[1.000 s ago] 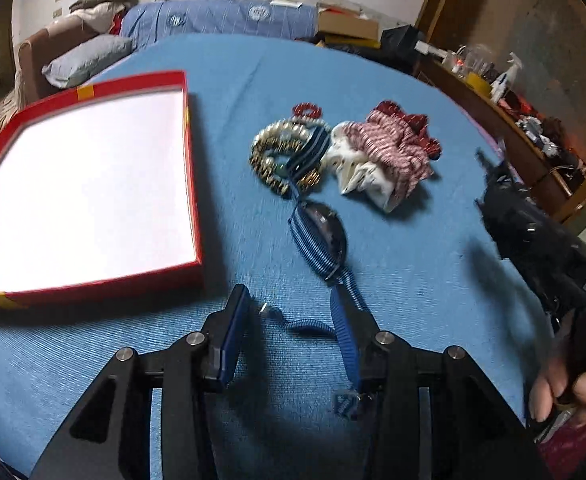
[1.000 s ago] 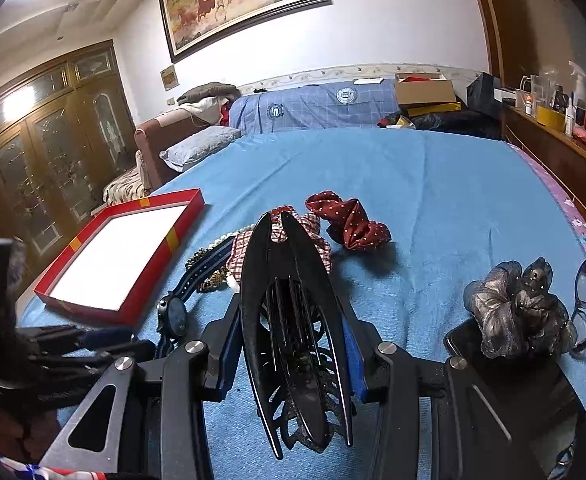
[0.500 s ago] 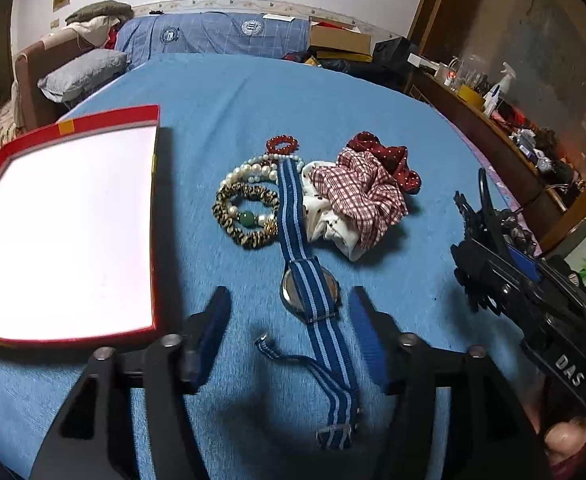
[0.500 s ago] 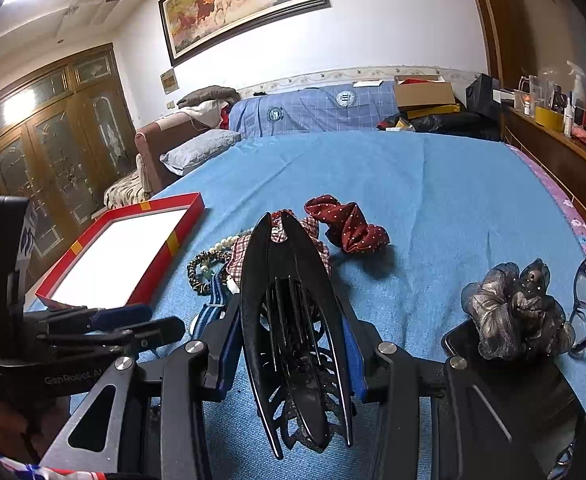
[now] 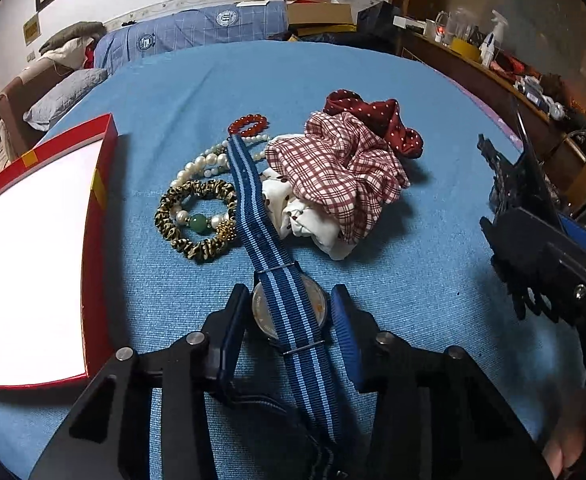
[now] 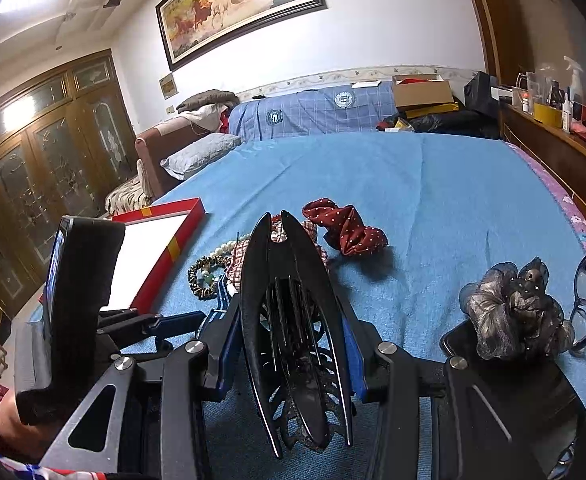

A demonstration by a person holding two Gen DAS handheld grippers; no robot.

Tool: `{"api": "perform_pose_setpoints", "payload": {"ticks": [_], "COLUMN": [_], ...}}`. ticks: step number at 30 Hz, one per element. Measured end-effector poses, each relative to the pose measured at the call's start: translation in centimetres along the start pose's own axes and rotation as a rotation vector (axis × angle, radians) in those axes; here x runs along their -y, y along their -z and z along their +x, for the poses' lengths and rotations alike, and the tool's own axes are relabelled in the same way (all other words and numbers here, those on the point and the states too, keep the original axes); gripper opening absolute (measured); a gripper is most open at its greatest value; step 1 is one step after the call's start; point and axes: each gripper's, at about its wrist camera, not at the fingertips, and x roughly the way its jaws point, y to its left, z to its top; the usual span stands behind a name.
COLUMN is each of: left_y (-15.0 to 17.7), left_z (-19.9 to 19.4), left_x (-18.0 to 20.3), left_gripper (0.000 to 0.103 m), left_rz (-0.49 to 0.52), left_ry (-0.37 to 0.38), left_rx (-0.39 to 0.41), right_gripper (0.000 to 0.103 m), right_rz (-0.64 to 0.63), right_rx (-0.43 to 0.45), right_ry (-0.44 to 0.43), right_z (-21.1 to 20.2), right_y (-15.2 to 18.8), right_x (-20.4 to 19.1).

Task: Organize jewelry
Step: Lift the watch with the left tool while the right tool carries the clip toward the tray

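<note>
No legible text; round emblems on blue plaid bedding (image 6: 317,114) too blurred to read

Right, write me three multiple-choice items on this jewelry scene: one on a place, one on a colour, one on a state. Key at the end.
1. Where does the watch lie?
A. inside the red box
B. on the blue bedspread between the left gripper's fingers
C. on the plaid scrunchie

2. What colour is the watch strap?
A. striped blue
B. plain red
C. green

3. What does the right gripper hold?
A. nothing
B. the pearl bracelet
C. a black hair claw

Key: B, the left gripper has a finger on each side of the watch; A, light and dark blue stripes run along it; C, the black hair claw sits clamped between its fingers.
</note>
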Motion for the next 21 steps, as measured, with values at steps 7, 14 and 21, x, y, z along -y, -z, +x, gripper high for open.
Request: {"api": "perform_pose_setpoints", "payload": {"ticks": [7, 14, 21], "left_y": [1.2, 0.9, 1.0], "left_z": [-2.8, -6.3, -8.9], "left_x": [-1.4, -1.8, -1.6], "left_gripper": [0.040, 0.040, 0.040], "left_rz": [-0.015, -0.017, 0.017], "left_ry": [0.015, 0.000, -0.054], "left_rx": [0.078, 0.189, 0.290], "right_gripper": [0.048, 0.047, 0.047], "right_rz": [0.011, 0.006, 0.002], "right_rx": [0.009, 0.016, 0.021], "right_ry": [-0.009, -0.005, -0.009], "right_z": [-0.3, -0.4, -0.5], "right_y": [0.0, 0.0, 0.0], "right_x": [0.3, 0.2, 0.1]}}
